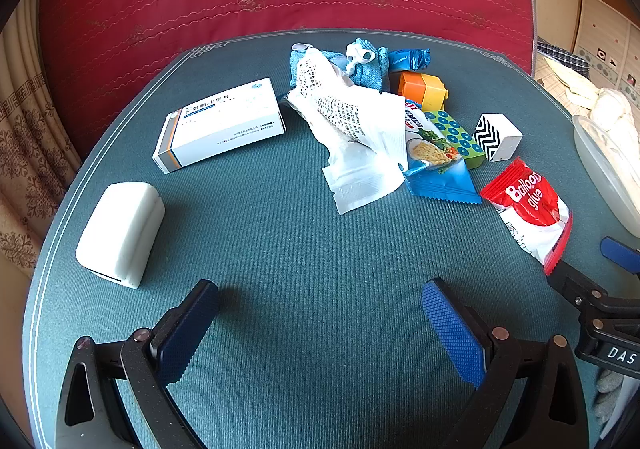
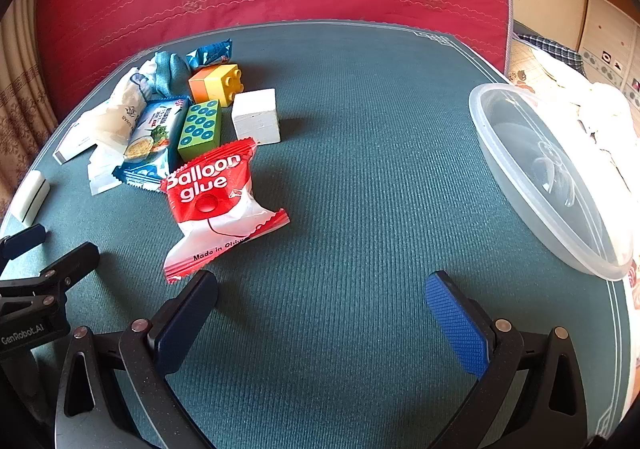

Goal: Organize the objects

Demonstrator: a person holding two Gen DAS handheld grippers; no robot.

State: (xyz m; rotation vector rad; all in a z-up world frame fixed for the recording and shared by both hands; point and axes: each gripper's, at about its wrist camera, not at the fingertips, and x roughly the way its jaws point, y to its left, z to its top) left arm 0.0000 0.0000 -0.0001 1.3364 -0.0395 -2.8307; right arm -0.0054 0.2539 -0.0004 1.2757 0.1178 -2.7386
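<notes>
Your right gripper (image 2: 320,309), jaws released, sits nearest the Balloon glue packet (image 2: 218,201), just ahead-left; its long axis runs toward you; left gripper (image 1: 320,313) likewise released

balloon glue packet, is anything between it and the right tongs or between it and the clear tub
Nothing visible blocks either path. The balloon glue packet lies just ahead of the open right tongs, with only bare mat between them. The stretch of mat from the packet across to the clear tub is bare too.
</notes>
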